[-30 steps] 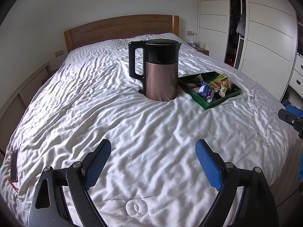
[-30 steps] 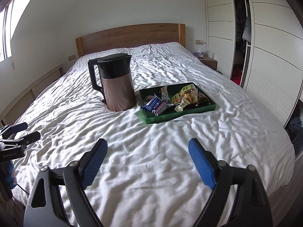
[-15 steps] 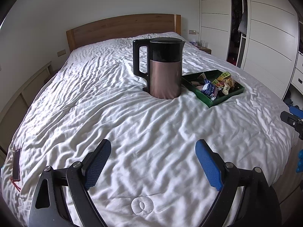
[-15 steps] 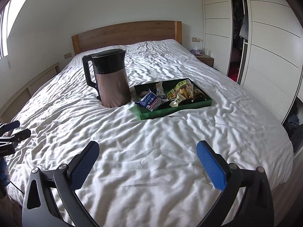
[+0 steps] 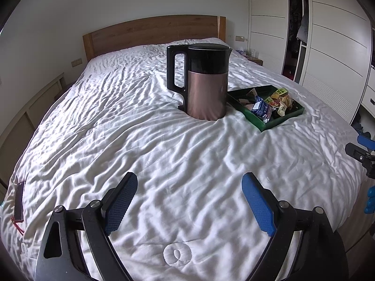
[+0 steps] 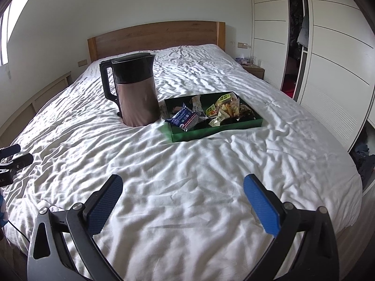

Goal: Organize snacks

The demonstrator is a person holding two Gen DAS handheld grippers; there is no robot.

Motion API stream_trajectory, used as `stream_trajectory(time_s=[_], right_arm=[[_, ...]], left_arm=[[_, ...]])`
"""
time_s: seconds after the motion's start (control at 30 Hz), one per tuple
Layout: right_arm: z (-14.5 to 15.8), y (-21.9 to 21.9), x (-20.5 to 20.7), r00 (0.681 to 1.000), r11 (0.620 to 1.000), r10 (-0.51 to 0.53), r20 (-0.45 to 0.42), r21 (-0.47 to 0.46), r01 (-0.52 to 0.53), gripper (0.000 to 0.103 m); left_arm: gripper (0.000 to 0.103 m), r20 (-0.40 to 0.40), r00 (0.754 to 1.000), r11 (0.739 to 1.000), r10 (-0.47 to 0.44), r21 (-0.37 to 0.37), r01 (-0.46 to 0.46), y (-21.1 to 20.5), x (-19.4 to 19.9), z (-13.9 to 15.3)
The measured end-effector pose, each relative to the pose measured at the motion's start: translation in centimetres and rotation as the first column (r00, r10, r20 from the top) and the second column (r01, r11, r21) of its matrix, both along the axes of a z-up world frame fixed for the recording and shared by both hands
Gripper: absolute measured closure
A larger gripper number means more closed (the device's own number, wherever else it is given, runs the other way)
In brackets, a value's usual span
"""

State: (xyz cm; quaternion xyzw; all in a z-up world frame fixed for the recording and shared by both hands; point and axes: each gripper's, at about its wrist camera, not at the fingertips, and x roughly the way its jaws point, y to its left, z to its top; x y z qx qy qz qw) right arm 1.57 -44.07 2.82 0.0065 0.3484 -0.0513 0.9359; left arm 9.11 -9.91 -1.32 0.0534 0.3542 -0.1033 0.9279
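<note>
green tray [image 6: 212,130] of snacks [image 6: 185,117] on bed, beside kettle [image 6: 137,93] | twelve o'clock of right gripper [image 6: 182,201], one o'clock of left gripper [image 5: 189,202] | right nearer | both spread apart, empty

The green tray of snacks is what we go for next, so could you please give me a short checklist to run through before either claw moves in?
1. Left claw open and empty: ok, only bedsheet between its fingers.
2. Right claw open and empty: ok.
3. Green tray in view and lying flat on the bed: ok, in both views.
4. Snacks reachable from above: ok; the blue packet lies on top at the tray's near left corner, overhanging the rim.
5. Kettle clear of the tray: not ok; it stands upright right beside the tray's left end, so approach from the right.
6. Number of snacks: cannot tell, they overlap.
</note>
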Motion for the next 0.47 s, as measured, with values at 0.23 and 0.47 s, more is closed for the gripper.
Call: stream_trajectory(time_s=[0.23,0.47], right_arm=[[-0.43,-0.13,0.04,1.0,1.0,-0.008,-0.007,0.003,0.008,0.0],[-0.54,-0.36,0.11,1.0,1.0,-0.011,-0.008,0.005,0.012,0.0]], left_arm=[[0.016,-0.001,1.0,1.0,0.002,0.004,-0.002,-0.04,0.07,-0.3],[0.016,-0.002,1.0,1.0,0.01,-0.001,-0.01,0.02,0.12,-0.43]])
